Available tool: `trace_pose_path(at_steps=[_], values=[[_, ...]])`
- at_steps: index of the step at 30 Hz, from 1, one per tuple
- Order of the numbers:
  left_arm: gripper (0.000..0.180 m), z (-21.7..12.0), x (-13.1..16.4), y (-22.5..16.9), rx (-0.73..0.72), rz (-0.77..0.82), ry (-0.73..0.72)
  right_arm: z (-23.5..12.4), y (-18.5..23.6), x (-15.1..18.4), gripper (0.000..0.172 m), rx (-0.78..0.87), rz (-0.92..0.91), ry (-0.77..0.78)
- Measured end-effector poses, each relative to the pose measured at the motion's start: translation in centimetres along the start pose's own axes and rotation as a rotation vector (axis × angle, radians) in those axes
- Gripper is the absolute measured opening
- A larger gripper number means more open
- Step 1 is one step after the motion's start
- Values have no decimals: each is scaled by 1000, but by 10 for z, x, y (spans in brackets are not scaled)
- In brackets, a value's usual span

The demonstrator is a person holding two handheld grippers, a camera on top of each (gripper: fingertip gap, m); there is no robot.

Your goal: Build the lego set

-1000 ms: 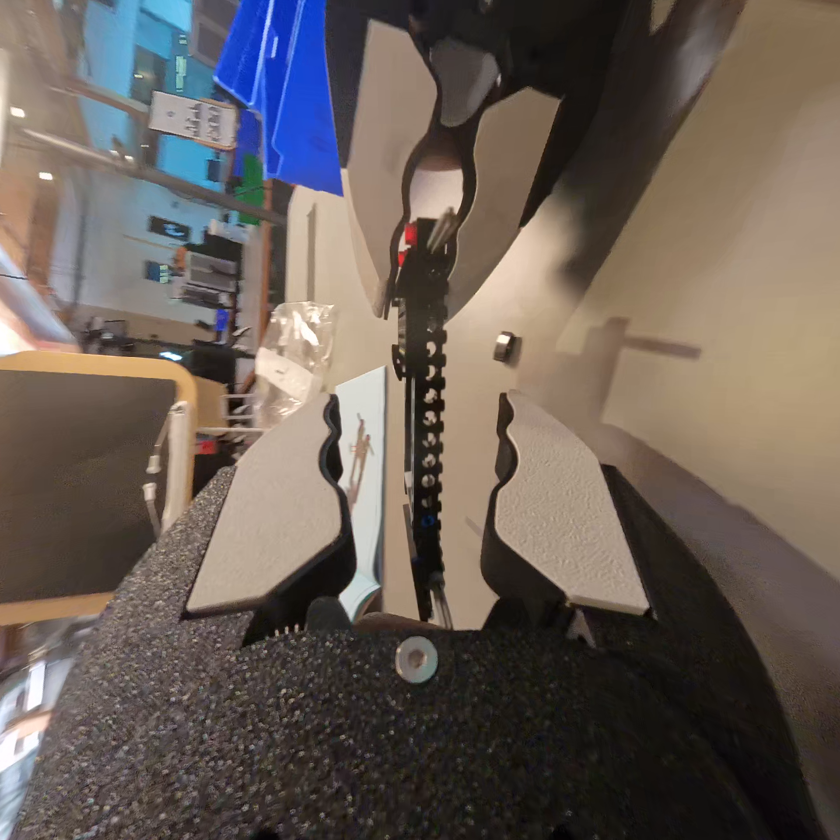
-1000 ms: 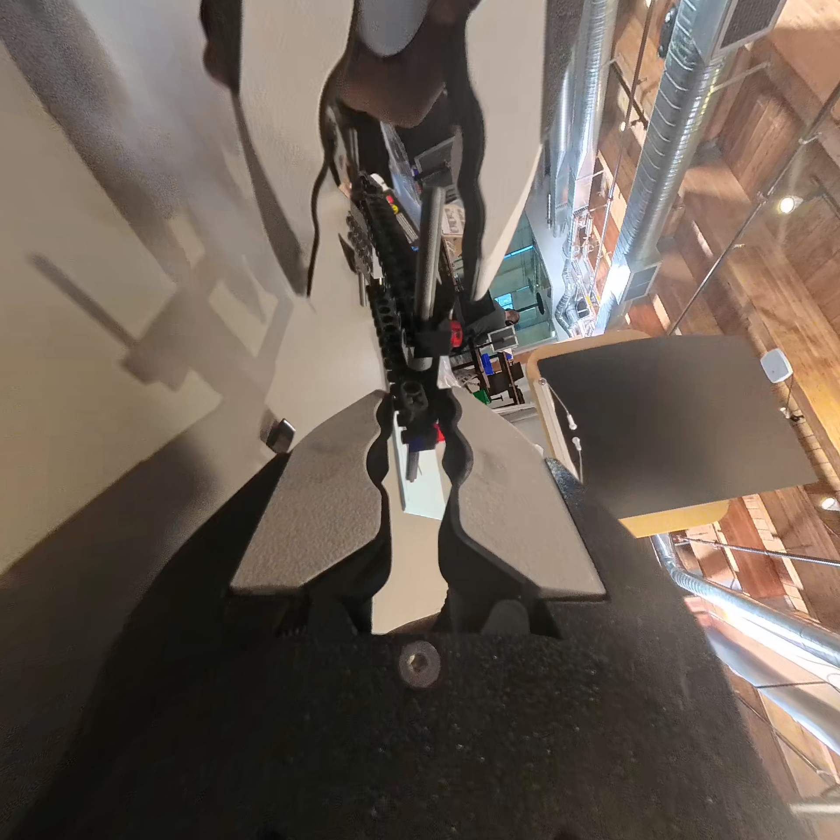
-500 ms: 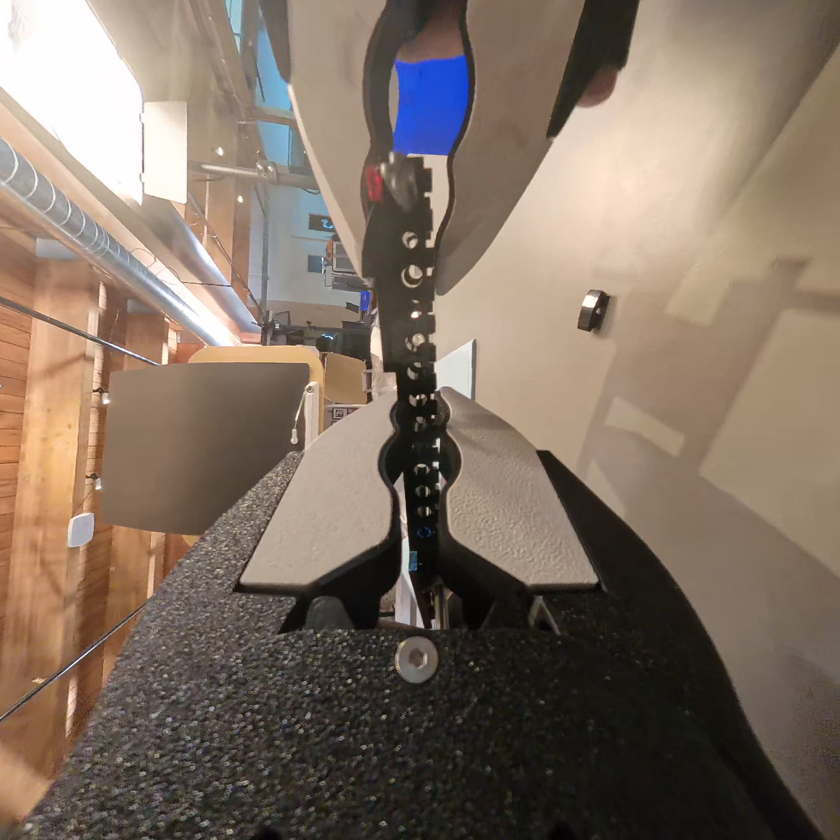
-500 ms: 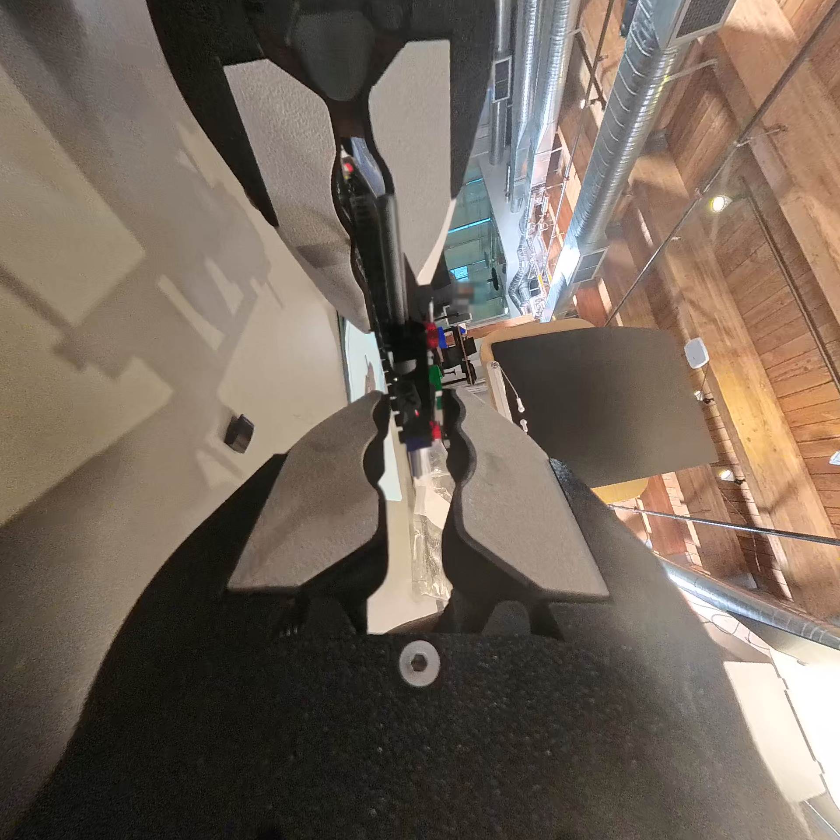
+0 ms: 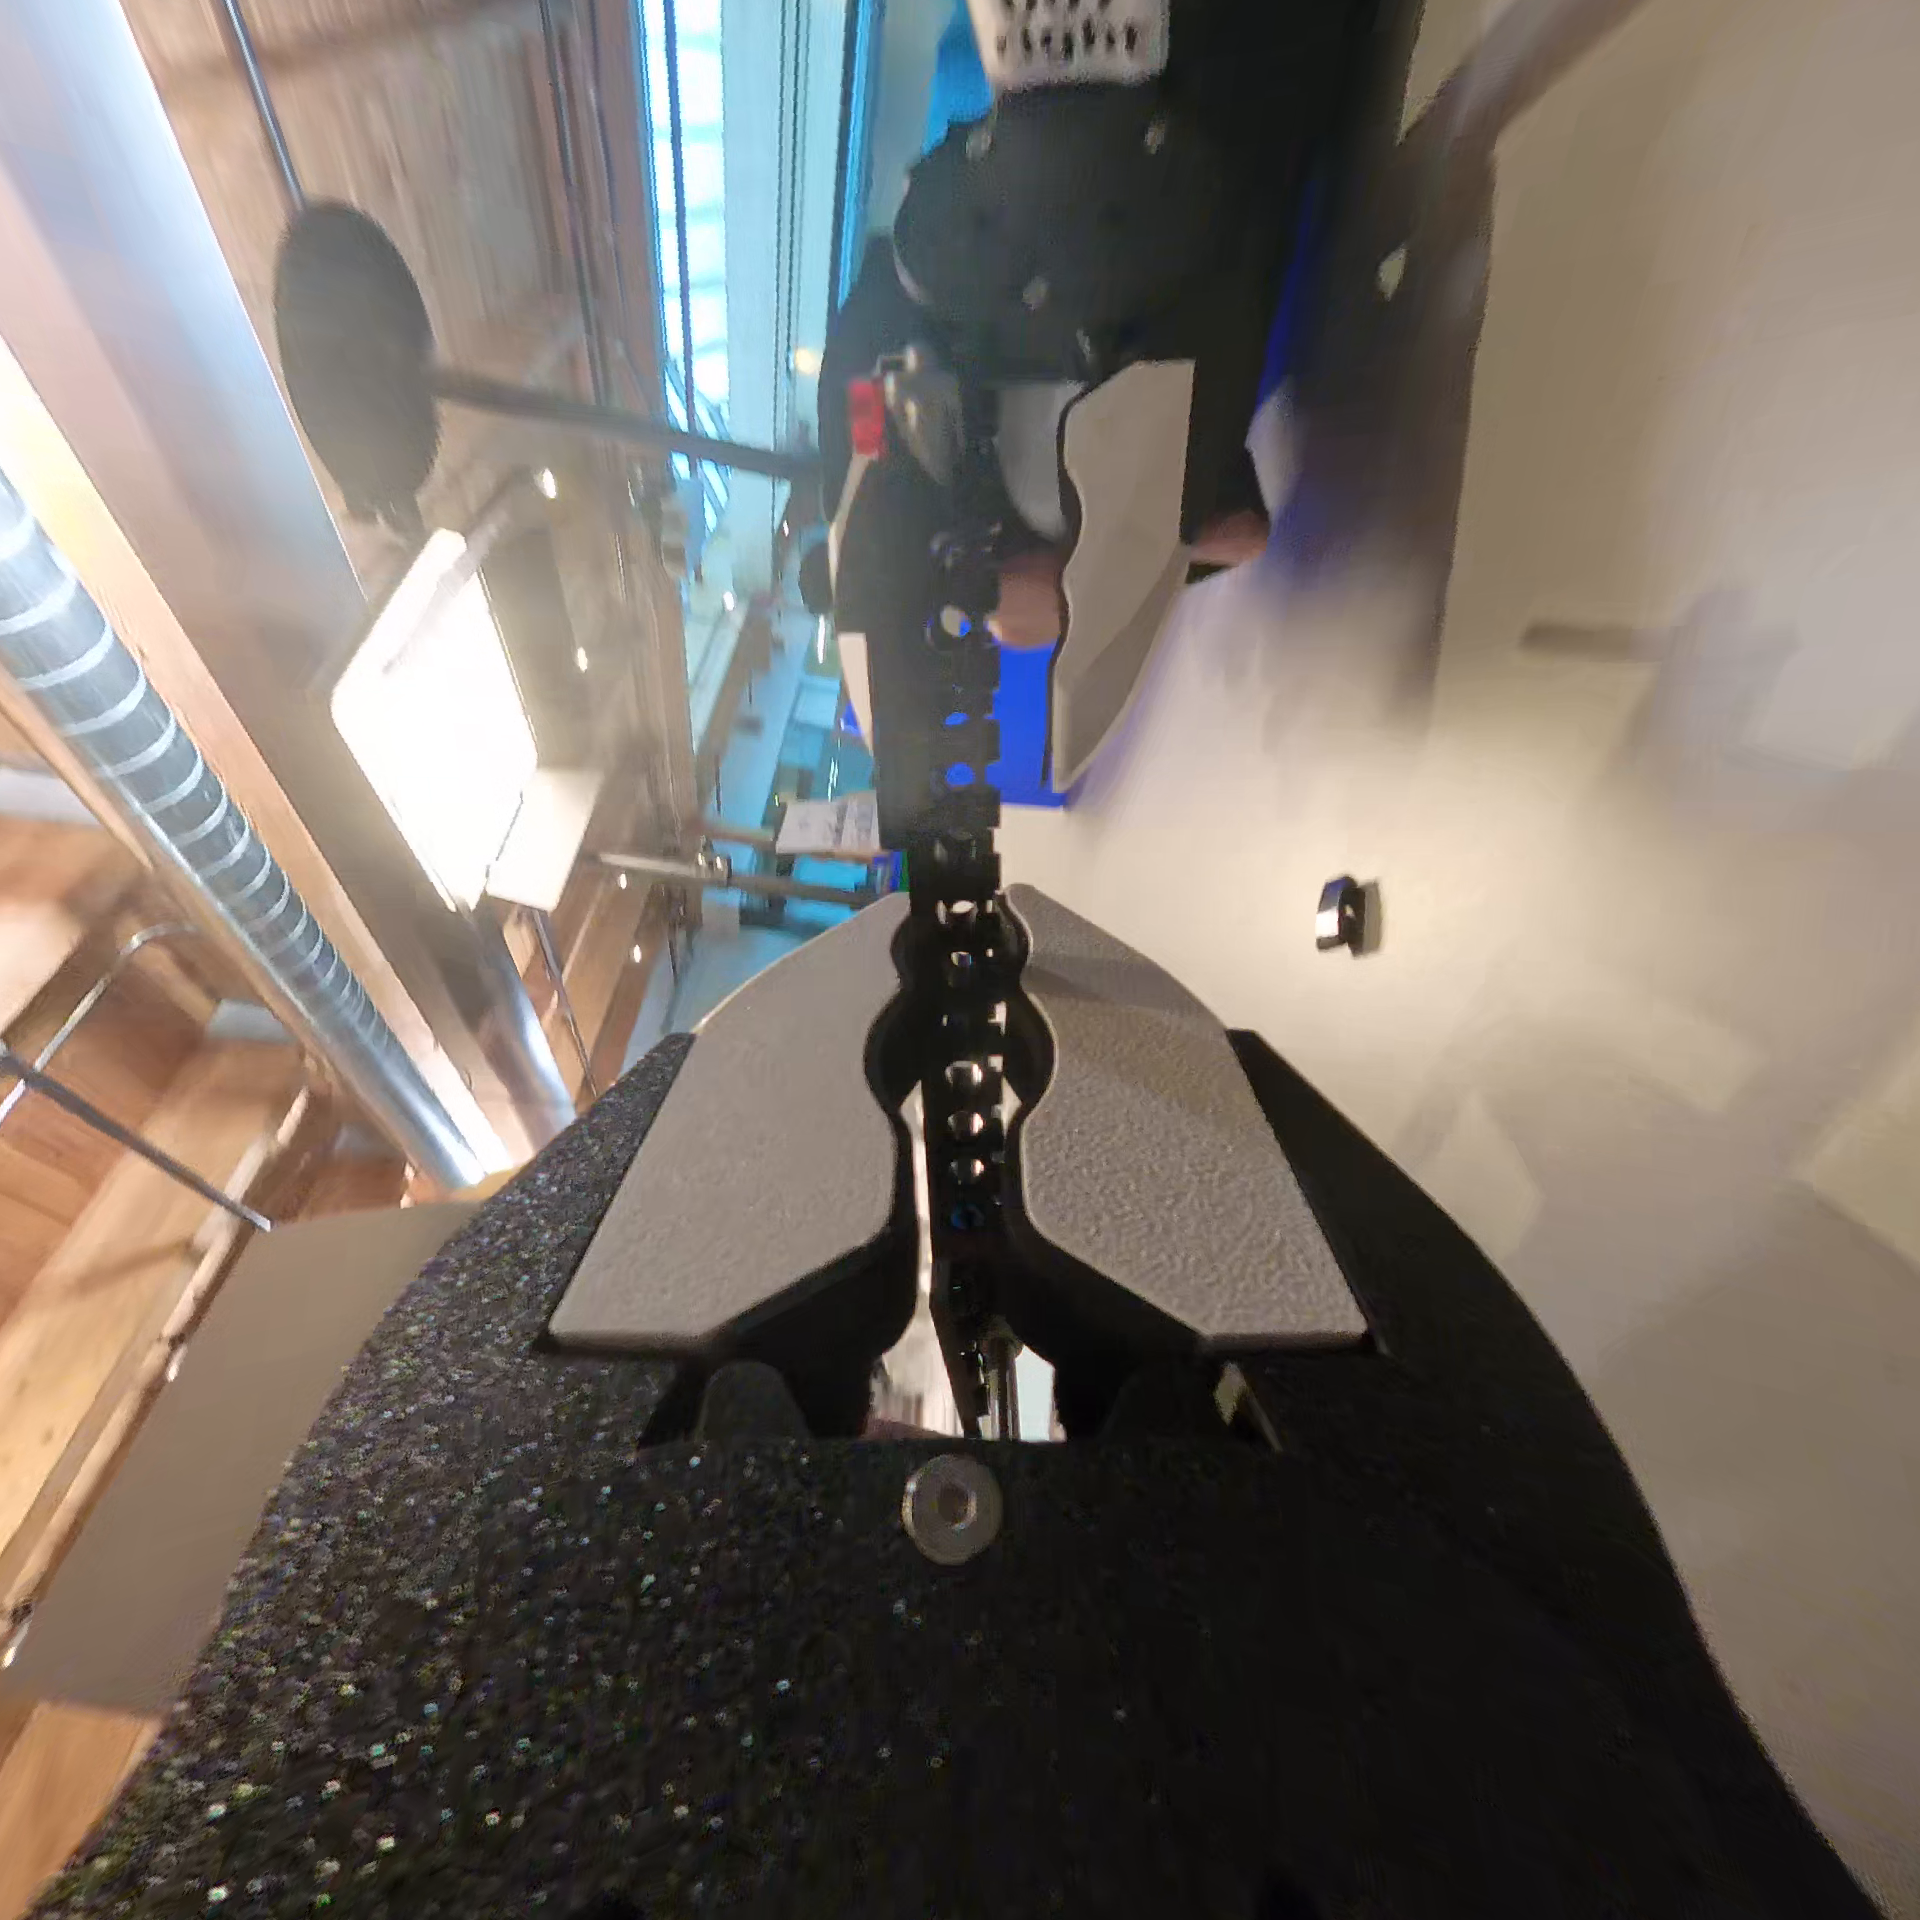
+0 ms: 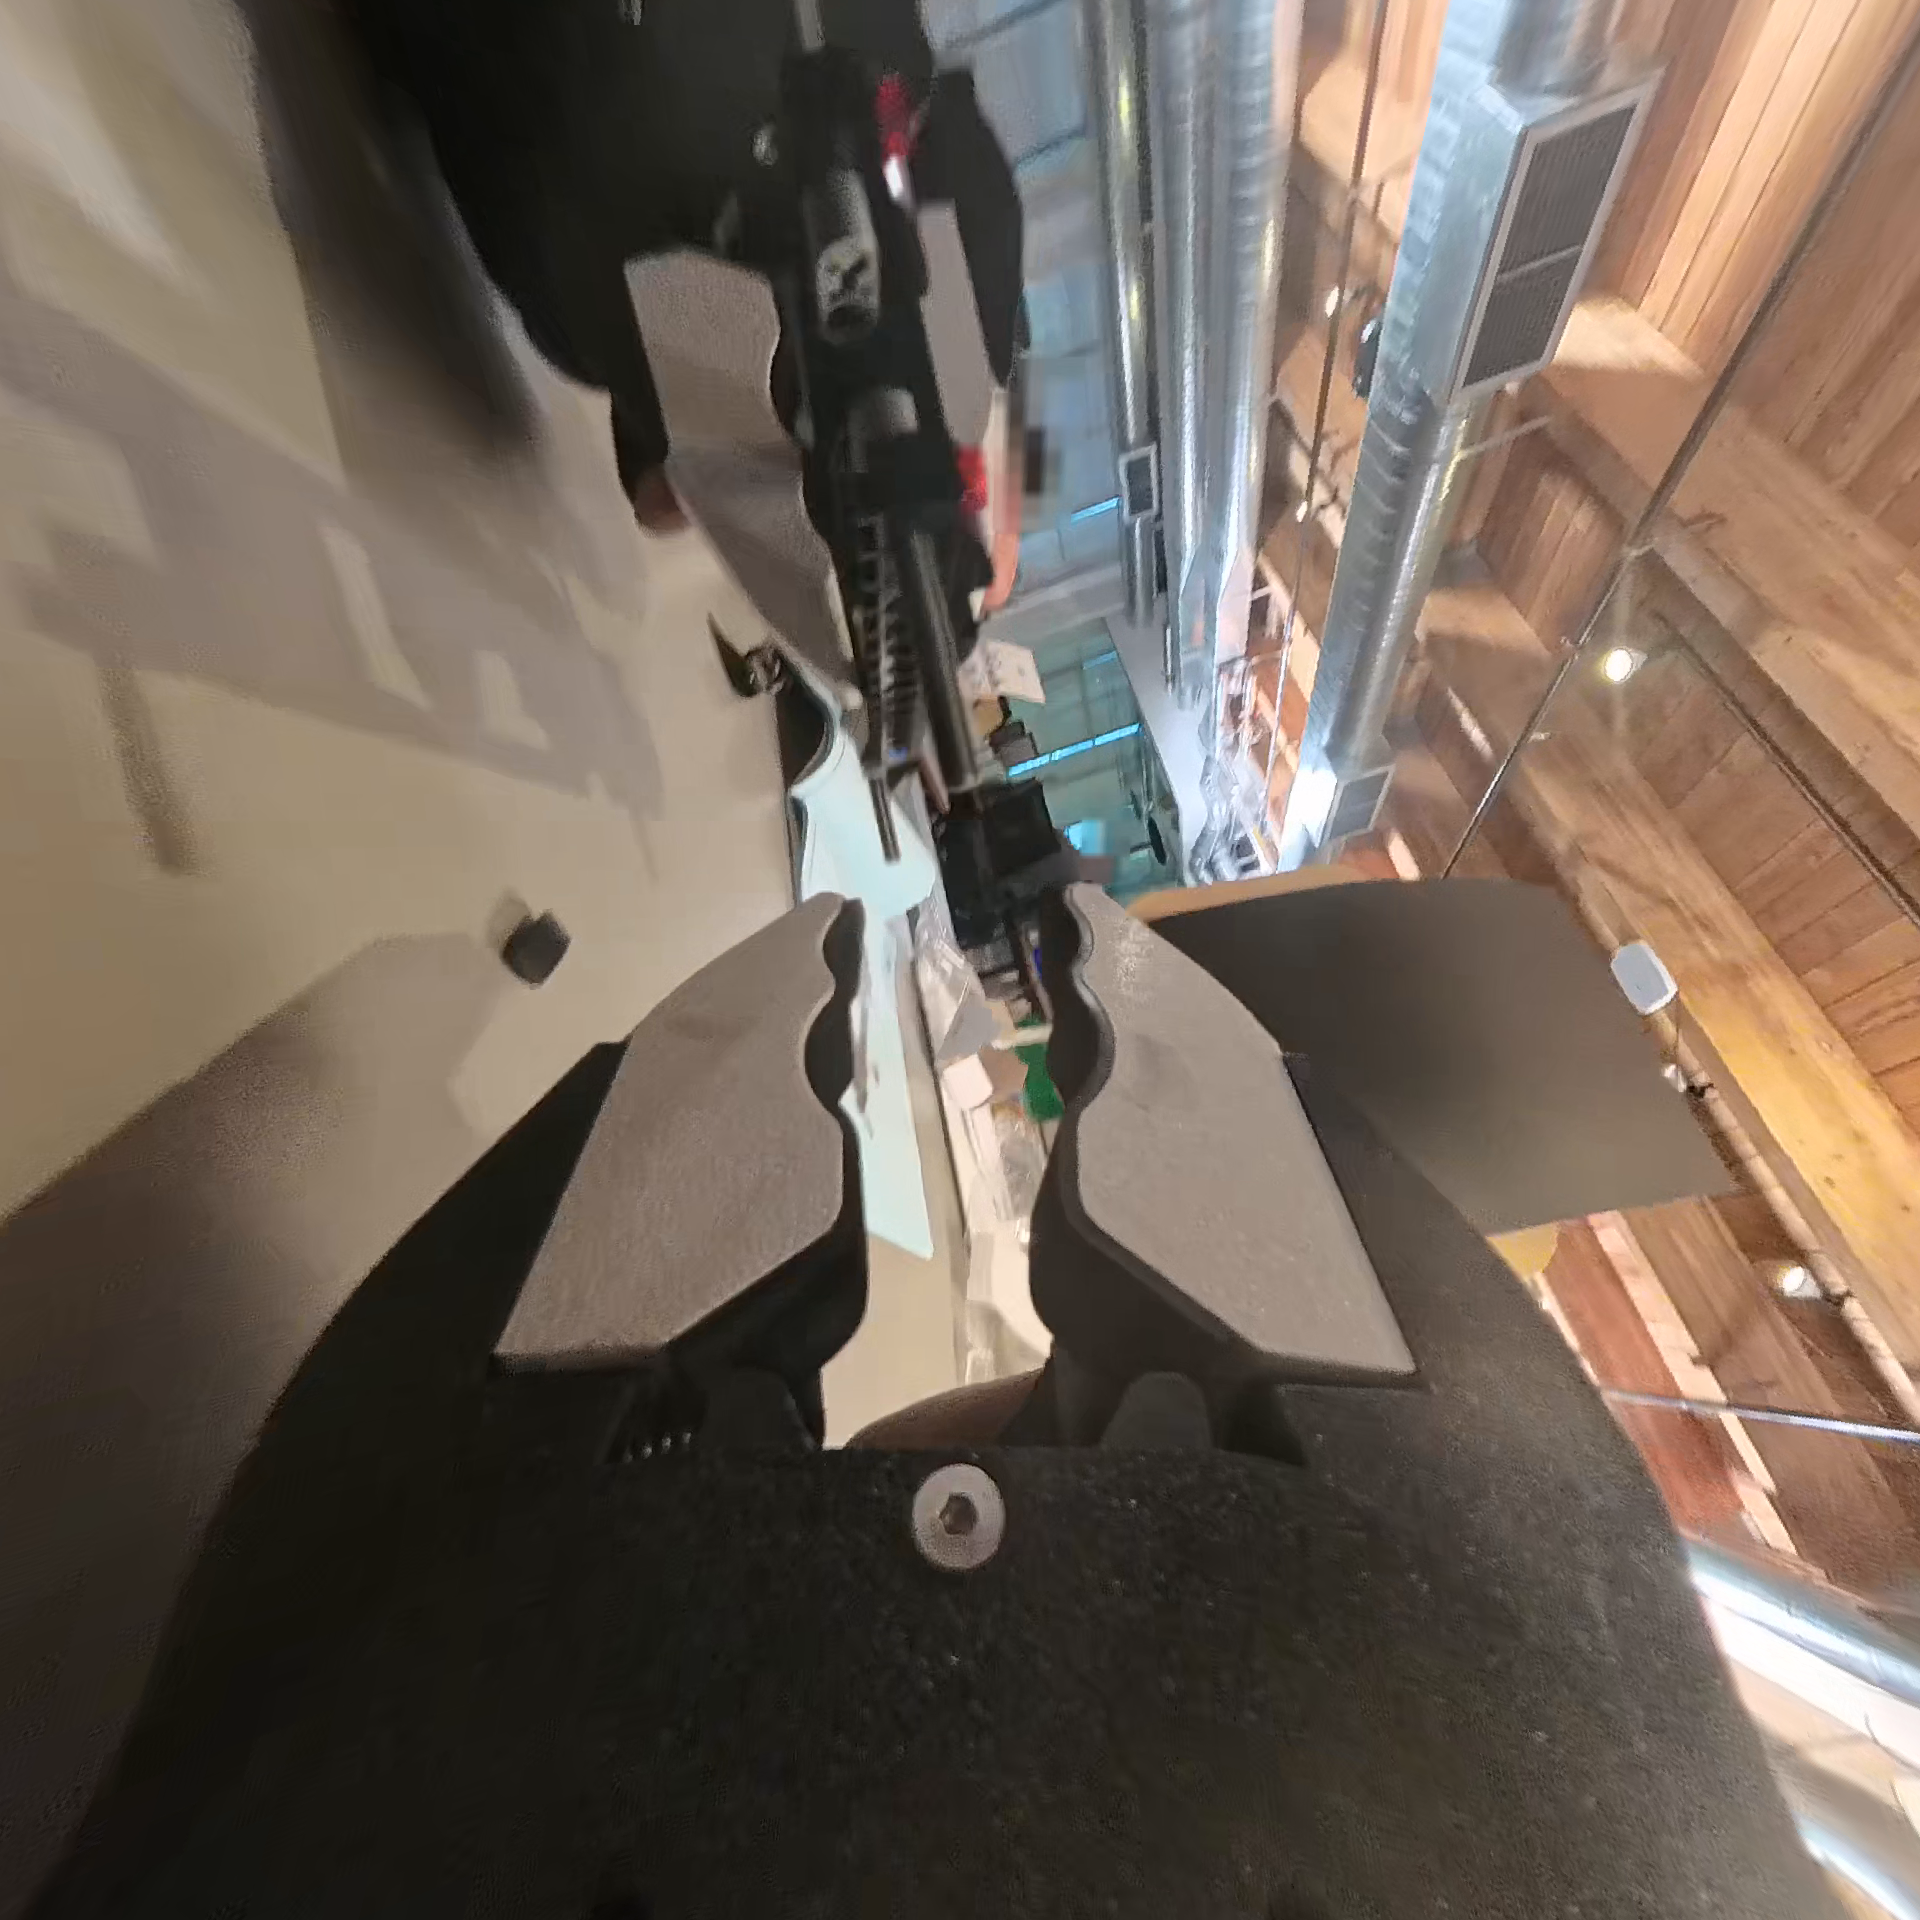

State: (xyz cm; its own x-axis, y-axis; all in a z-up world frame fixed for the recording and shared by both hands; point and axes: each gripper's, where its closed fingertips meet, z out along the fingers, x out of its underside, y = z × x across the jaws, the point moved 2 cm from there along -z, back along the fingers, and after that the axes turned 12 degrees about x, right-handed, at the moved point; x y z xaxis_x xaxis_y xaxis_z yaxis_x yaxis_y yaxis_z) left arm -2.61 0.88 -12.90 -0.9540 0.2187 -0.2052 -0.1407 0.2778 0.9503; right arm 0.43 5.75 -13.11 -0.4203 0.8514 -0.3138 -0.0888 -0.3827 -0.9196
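The black perforated beam [image 5: 961, 790], a long toy-construction strip with a row of round holes, is gripped between the closed jaws of the left gripper [image 5: 958, 914], whose grey pads are pressed against it on both sides; it is held in the air beside the pale desk [image 5: 1621, 935]. From the left wrist view the beam is seen to run forward to the right gripper [image 5: 977, 644], whose black body and grey fingers [image 5: 1127, 561] fill the space just past the beam's far end and block what lies behind; a small red piece [image 5: 864, 416] is seen by that end. In the right wrist view the jaws of the right gripper [image 6: 951, 914] are seen standing apart with nothing held between them, and the beam [image 6: 883, 623] is seen farther off, with a dark rod [image 6: 940, 665] lying along it and the left gripper [image 6: 821, 416] closed on it. A small dark nut-like part [image 5: 1348, 914] lies alone on the desk, well apart from both grippers. A light blue sheet [image 6: 831, 831] rests near the desk's edge just ahead of the right gripper's fingers, with clear plastic bags [image 6: 961, 997] beside it; their contents cannot be told. A dark panel with a light wooden rim [image 6: 1403, 1039] stands beyond the desk, and ribbed metal ducts [image 6: 1392, 520] run along a wooden ceiling. The left wrist view is blurred.
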Motion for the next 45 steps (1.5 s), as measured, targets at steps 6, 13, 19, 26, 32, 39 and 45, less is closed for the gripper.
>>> trace_pose_path(at_steps=[6, 13, 19, 26, 32, 39, 45], values=[[10, 5, -17, 3, -1, 67, -135, -1, -4, -34, 33, 0, -1, -147], [10, 4, -34, -3, 50, 60, -217, -9, 3, -57, 41, -30, -11, -243], [10, 7, -45, -3, 57, 73, -243, -15, 10, -71, 38, -63, 17, -300], [10, 9, -52, -3, 69, 62, -261, -19, 9, -84, 23, -49, 52, -336], [10, 10, -52, -1, 71, 50, -248, -18, 5, -84, 18, -60, 108, -328], [10, 9, -52, 0, 76, 44, -243, -17, 3, -83, 19, -102, 152, -321], [10, 9, -52, -1, 80, 54, -249, -18, 4, -84, 19, -134, 162, -312]])
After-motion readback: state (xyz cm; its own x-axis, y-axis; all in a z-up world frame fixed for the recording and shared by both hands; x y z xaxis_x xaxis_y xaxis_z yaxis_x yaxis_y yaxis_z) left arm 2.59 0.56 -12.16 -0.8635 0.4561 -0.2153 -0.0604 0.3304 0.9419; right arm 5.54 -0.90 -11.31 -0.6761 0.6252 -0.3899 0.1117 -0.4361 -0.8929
